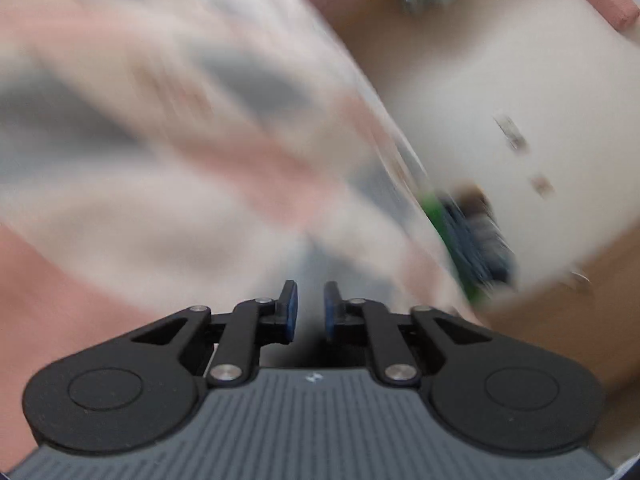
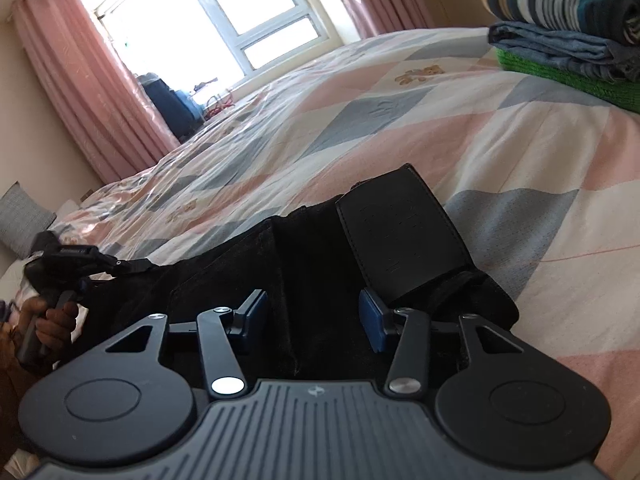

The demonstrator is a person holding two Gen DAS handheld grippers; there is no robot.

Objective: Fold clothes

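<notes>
Bedding fills both views: a quilt (image 2: 400, 92) in pink, grey and cream diamonds. We take a black garment (image 2: 280, 264) on the quilt as our landmark. It lies crumpled at the near edge of the right wrist view, with a stiff black label patch (image 2: 400, 232) on its upper right part.

Our right gripper (image 2: 314, 316) hovers directly over this garment with its jaws apart, clamped on nothing. At the garment's left end we see our left gripper (image 2: 132, 266), gripped by a hand (image 2: 48, 320), with its tip touching the dark cloth. In its own blurred view the left gripper (image 1: 310, 310) has its jaws nearly together; we cannot tell whether cloth is pinched between them.

Far to the upper right of the garment sits a stack of folded clothes (image 2: 568, 20), at least 3 pieces, with green at the bottom.

We judge that earlier items are finished and this black garment remains to be folded.
</notes>
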